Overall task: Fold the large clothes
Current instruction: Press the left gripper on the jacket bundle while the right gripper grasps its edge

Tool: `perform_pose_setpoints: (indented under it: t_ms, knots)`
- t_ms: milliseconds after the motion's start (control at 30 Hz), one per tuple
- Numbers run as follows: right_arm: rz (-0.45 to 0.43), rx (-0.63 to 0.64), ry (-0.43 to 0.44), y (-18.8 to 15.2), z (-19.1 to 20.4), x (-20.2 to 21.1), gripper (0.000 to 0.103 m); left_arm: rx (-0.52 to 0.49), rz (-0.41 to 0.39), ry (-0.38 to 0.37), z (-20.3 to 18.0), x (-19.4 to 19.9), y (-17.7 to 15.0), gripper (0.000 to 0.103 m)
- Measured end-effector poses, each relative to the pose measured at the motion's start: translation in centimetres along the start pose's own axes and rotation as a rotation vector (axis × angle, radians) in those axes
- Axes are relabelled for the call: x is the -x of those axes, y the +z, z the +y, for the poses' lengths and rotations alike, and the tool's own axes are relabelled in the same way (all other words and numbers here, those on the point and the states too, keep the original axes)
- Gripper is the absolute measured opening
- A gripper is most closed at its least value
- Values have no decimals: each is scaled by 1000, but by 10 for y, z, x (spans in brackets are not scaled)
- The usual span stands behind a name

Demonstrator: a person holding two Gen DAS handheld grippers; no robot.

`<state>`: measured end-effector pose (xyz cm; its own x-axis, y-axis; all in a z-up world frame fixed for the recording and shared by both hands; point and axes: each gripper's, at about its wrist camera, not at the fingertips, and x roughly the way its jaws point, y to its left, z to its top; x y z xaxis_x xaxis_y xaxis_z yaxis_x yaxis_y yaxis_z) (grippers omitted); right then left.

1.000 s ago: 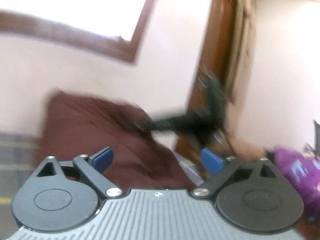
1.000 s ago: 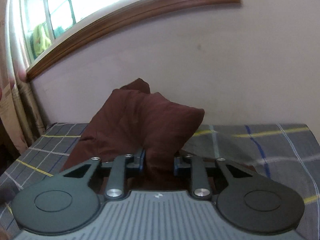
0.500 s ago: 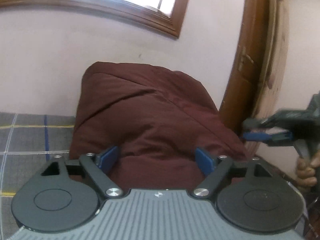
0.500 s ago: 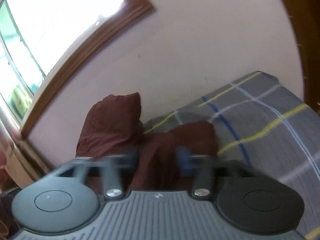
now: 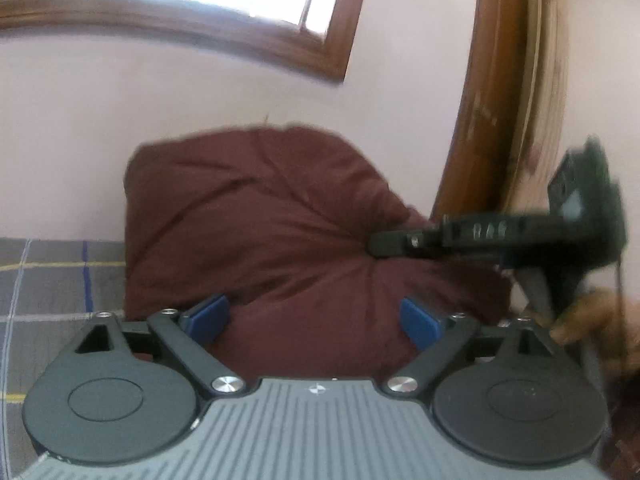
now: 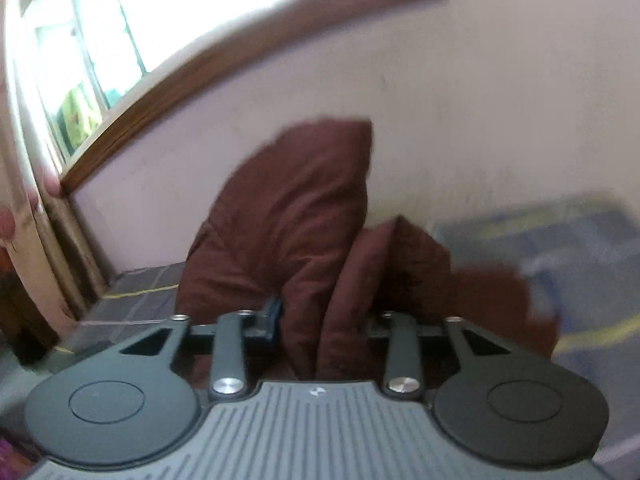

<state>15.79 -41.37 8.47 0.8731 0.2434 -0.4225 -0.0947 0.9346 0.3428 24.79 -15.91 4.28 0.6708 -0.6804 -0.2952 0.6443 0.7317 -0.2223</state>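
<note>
Left wrist view: the left gripper (image 5: 316, 318) spreads wide, jaws just opening, blue pads clear of the maroon garment (image 5: 272, 216) heaped on the checked bed cover (image 5: 60, 276) against the wall. Right wrist view: the right gripper (image 6: 324, 320), jaws just closing, pinches a fold of that garment, cloth bunched between narrow fingers

matt maroon cloth garment (image 5: 280, 220); glossy wooden window frame (image 5: 224, 46).
</note>
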Motion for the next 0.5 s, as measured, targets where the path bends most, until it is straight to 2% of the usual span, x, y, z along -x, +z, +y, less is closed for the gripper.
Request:
perform_pose_setpoints:
  t_ms: [67,133,233,300,367,433,500]
  knots:
    - [-6,39,-13,2,-3,13,27,2,-68,21,-1,10,10,97]
    - [-9,13,-43,-11,-18,26,24,6,-112,39,-1,10,14,100]
    - [-21,-60,-75,-37,-40,39,20,23,-34,25,-2,-12,5,98]
    - [-37,-144,-88,-55,-59,46,17,0,19,31,-8,-29,-8,99]
    - [-35,-208,-105,-71,-75,50,13,-44,21,69,-18,-35,-21,101]
    - [-33,-258,-92,-86,-81,49,13,-51,24,57,-19,-36,-28,101]
    - [-76,-285,-79,-86,-83,58,14,-61,33,55,-18,-37,-31,101]
